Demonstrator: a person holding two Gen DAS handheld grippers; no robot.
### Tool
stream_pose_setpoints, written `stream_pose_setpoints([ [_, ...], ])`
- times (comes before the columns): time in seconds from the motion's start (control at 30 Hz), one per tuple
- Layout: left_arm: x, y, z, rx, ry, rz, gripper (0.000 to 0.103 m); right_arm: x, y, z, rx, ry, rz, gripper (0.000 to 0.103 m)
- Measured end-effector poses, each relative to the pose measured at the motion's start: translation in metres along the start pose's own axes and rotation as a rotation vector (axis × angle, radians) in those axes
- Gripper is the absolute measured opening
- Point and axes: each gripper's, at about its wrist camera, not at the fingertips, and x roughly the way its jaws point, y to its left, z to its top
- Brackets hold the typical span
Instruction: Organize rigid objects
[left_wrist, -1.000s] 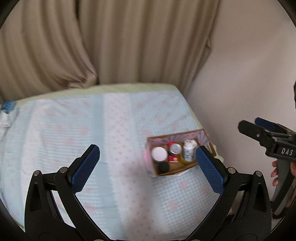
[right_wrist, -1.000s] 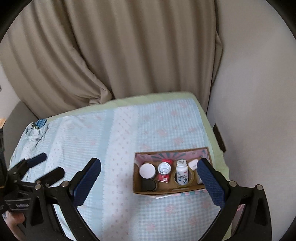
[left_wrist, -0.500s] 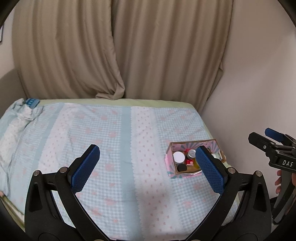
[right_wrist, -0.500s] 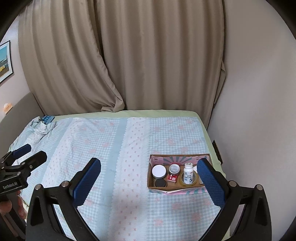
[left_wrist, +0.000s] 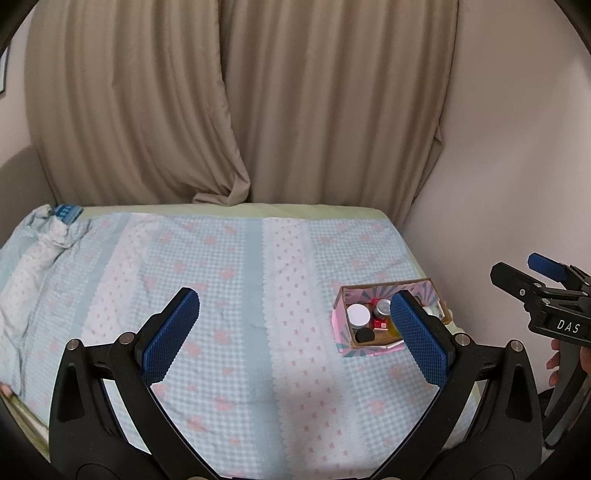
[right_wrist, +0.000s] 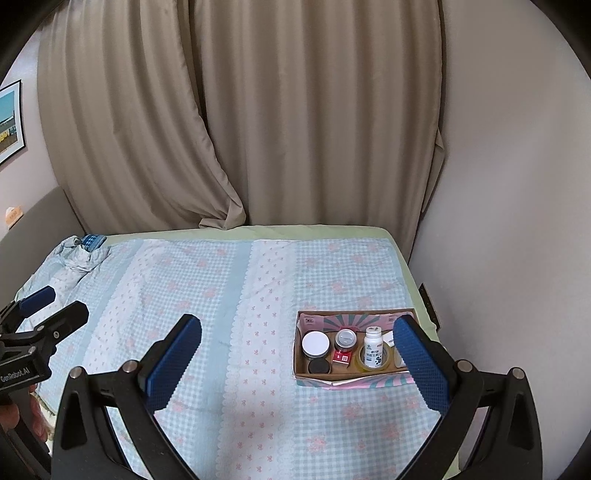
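Note:
A cardboard box (right_wrist: 306, 373) with pink patterned sides sits on the bed near its right edge, also in the left wrist view (left_wrist: 341, 334). It holds a white-lidded jar (right_wrist: 315, 343), a black lid (right_wrist: 318, 366), a metal-topped jar (right_wrist: 345, 339), a small red box (right_wrist: 341, 356), a white pill bottle (right_wrist: 373, 347) standing in a tape roll (right_wrist: 362, 363). My left gripper (left_wrist: 295, 332) and right gripper (right_wrist: 299, 356) are both open and empty, held well above and back from the bed.
The bed (right_wrist: 221, 295) has a blue checked cover. A crumpled cloth with a blue object (right_wrist: 90, 242) lies at its far left. Beige curtains (right_wrist: 295, 129) hang behind. A wall (right_wrist: 517, 221) runs along the right.
Both grippers have pulled back and up from the box, so the whole bed now shows and the box looks smaller. Both have stayed open and empty.

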Motion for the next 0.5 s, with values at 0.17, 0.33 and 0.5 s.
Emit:
stream_pose_setpoints([
  [0.17,-0.0027,-0.0016,0.0,0.0,-0.006,0.003,0.103,-0.0019,0.0002,0.0,0.001,0.003,-0.001,0.103],
  [0.33,-0.0018,-0.0029,0.0023,0.008,-0.012,0.009,0.103,-0.0003,0.0003,-0.0004,0.003,0.002,-0.003,0.103],
  [0.5,-0.0018,-0.0039,0.0048,0.018,-0.021,0.017,0.103,0.0,0.0001,-0.0006,0.001,0.003,-0.006,0.103],
])
